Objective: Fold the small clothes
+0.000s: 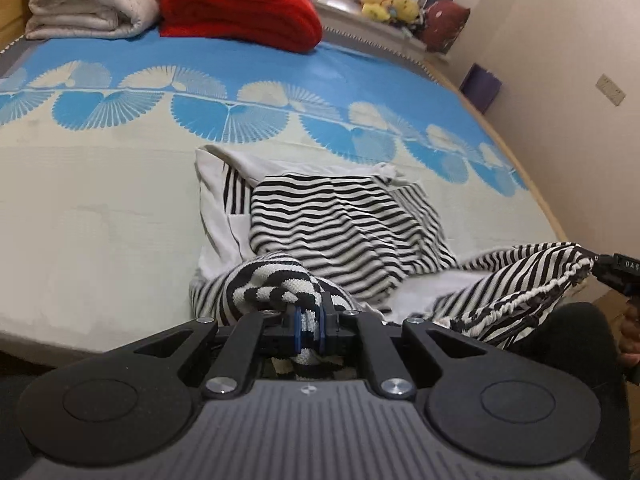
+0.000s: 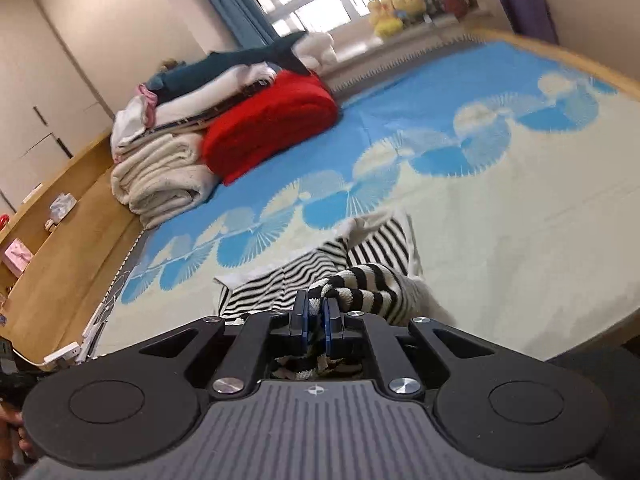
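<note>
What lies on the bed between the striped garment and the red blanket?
Nothing: in the left wrist view, only bare bedspread stretches from the striped garment to the red blanket, cream near the garment and blue with fan prints farther back.

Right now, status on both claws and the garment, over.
Left claw shut on striped garment. Right claw shut on same garment, other edge. Garment half-lifted off bed sheet. Folded red blanket far back, nothing in the way.
</note>
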